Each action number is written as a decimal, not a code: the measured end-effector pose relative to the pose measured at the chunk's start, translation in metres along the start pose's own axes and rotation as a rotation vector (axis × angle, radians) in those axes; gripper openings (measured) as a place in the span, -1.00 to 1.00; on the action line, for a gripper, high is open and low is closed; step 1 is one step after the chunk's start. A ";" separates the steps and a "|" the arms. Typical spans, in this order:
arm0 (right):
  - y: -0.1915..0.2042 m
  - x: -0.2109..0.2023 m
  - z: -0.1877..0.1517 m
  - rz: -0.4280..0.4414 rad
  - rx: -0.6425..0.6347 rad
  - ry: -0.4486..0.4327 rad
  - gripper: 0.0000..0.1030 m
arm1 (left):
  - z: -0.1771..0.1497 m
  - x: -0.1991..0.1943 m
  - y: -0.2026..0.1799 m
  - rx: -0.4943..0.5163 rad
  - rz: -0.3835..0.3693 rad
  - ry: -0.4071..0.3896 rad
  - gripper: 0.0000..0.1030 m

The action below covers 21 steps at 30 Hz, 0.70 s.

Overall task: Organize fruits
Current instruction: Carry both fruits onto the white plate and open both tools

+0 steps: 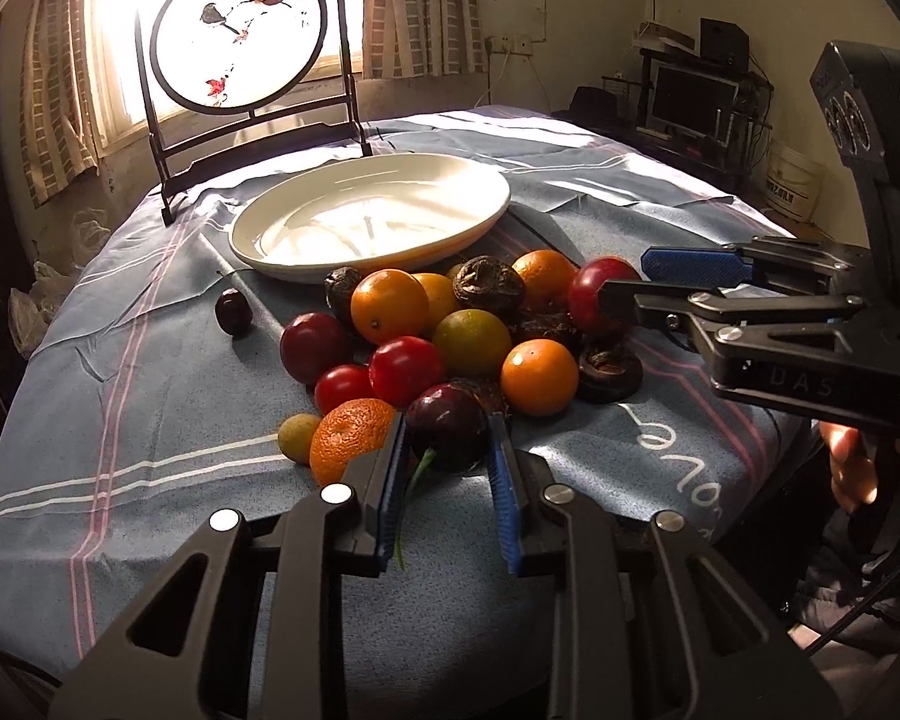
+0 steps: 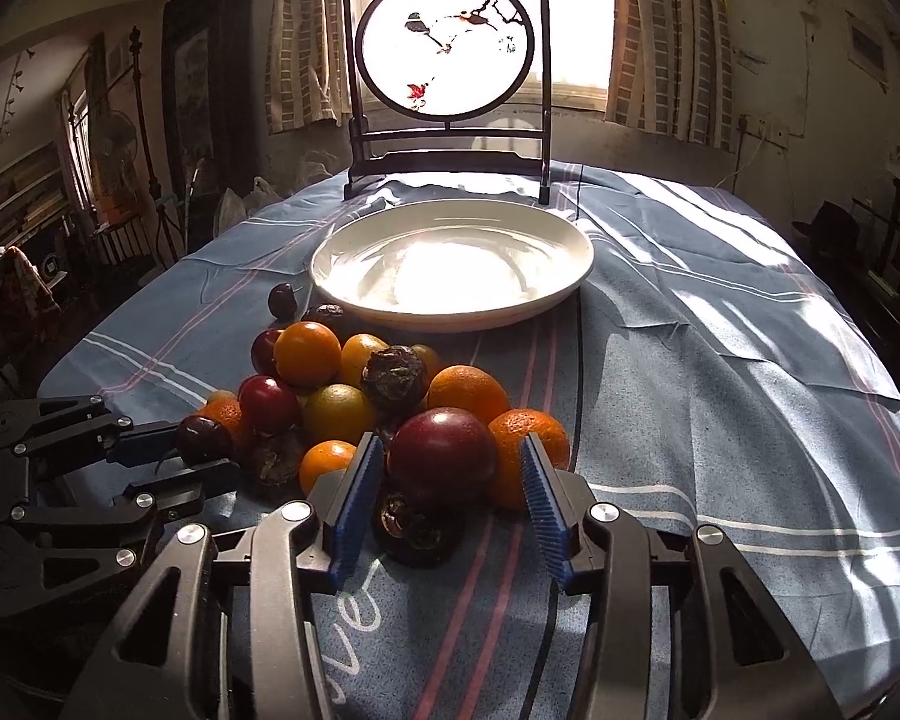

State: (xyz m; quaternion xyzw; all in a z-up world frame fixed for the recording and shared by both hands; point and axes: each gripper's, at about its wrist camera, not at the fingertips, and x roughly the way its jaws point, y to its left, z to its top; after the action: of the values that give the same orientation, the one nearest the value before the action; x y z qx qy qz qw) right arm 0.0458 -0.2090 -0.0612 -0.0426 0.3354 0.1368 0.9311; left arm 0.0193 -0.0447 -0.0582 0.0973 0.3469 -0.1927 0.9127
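Observation:
A pile of oranges, red plums and dark shrivelled fruits (image 1: 450, 336) lies on the blue cloth in front of an empty white plate (image 1: 372, 216). My left gripper (image 1: 447, 438) is closed against a dark purple plum (image 1: 447, 432) with a green stem at the pile's near edge; it also shows in the right wrist view (image 2: 201, 438). My right gripper (image 2: 450, 456) is open, its blue pads either side of a large dark red plum (image 2: 441, 450), with gaps on both sides. The right gripper also shows in the left wrist view (image 1: 624, 282), around that red plum (image 1: 600, 291).
A round painted screen on a black stand (image 2: 450, 60) stands behind the plate (image 2: 450, 264). One dark plum (image 1: 233, 312) lies apart, left of the pile. A small yellow-green fruit (image 1: 297, 437) and a peel-textured mandarin (image 1: 351, 438) sit by my left fingers. The table edge curves close.

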 end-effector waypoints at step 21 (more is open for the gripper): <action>-0.051 -0.033 0.035 0.086 0.129 -0.106 -0.31 | 0.033 -0.012 0.023 -0.039 -0.009 -0.044 -0.52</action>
State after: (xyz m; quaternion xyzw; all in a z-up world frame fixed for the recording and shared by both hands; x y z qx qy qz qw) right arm 0.0575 -0.2598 -0.0139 0.0391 0.2952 0.1568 0.9417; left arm 0.0407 -0.0306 -0.0249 0.0738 0.3308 -0.1920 0.9210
